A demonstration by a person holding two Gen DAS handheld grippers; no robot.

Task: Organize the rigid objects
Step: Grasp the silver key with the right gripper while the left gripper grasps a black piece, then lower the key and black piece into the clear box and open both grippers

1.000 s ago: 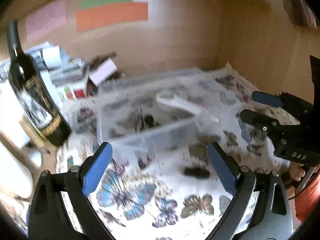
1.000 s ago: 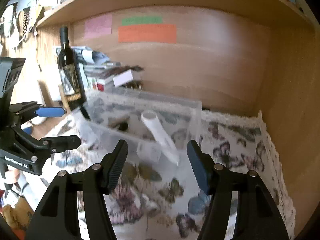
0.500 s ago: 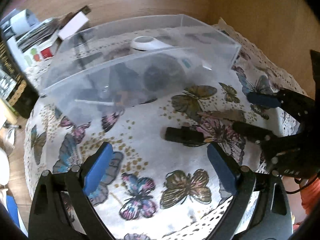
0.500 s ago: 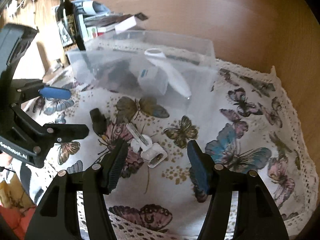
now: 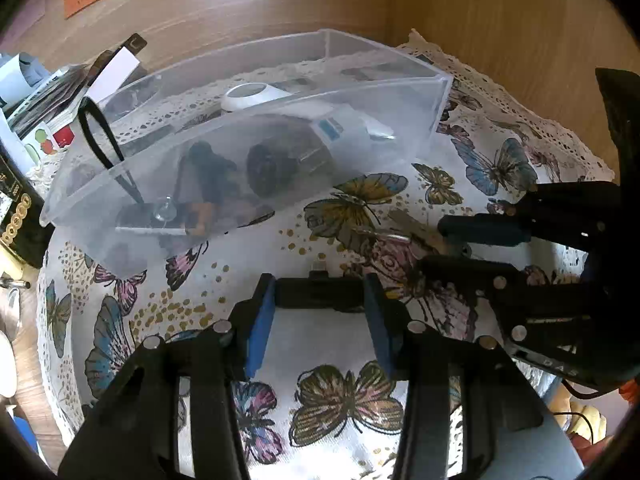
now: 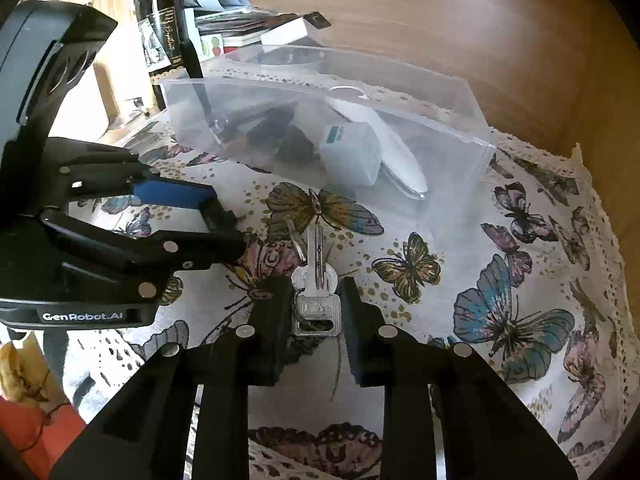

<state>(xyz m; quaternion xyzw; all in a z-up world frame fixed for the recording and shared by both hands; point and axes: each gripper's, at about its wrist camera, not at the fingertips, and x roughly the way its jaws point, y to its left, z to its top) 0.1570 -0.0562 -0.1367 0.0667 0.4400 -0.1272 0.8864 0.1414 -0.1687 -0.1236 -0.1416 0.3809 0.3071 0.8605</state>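
Left claw: the left gripper (image 5: 320, 304) is squeezed narrow onto the little black stick (image 5: 320, 293), one blue pad on each end of it. The stick lies on the butterfly cloth (image 5: 340, 396), near the cloth's front edge.
Right claw: the right gripper (image 6: 314, 304) is narrow, with its two fingers on both sides of the silver keys (image 6: 316, 300). I cannot tell if the fingers really press the keys.
Keys: flat on the cloth, just beside the stick, pointing toward the clear box (image 6: 460, 92).
Clear box: it sits near the cloth's back edge. Inside are a white long thing (image 6: 384, 140), a pale little cube (image 6: 352, 156) and some dark things.
Bottle: a dark bottle (image 6: 160, 28) stands past the box's left end, by the cloth's left edge.
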